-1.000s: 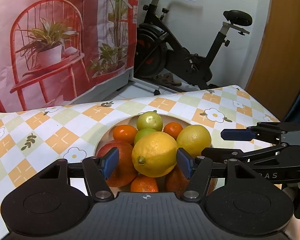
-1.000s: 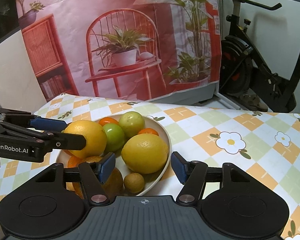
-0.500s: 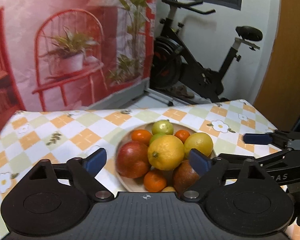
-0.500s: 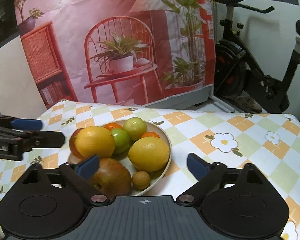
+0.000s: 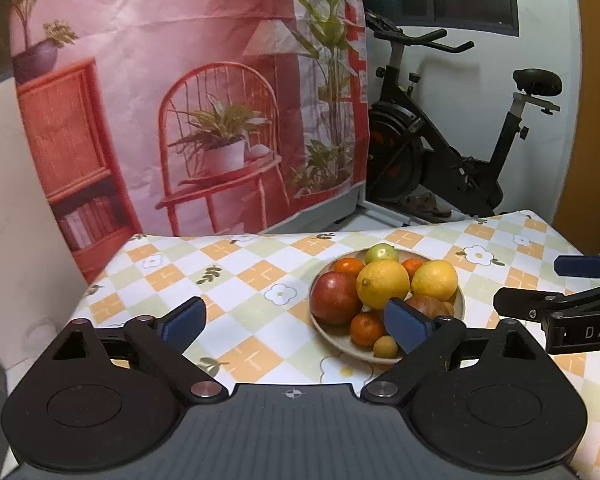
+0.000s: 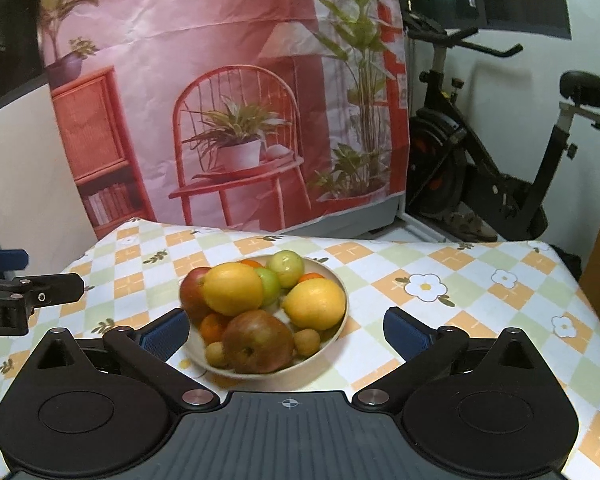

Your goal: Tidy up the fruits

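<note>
Checkered flower tablecloth [image 6: 452, 320] is spread over the table, with a pink printed backdrop [image 6: 220, 80] hung behind it. Everything is heaped in one beige bowl [image 6: 340, 332]: two lemons [image 6: 233, 289], apples [image 6: 257, 341], green fruits [image 6: 286, 269], small oranges, tiny yellow ones. Nothing is held by the left gripper [image 5: 296, 322] or right gripper [image 6: 286, 332], both jaws being opened wide. Risk-wise, the top lemon could probably be knocked off that pile by a careless nudge.

One bowl [image 6: 336, 280], two lemons [image 6: 233, 288], two apples [image 6: 258, 342], two green limes [image 6: 287, 268], one exercise bike [image 6: 500, 184]
</note>
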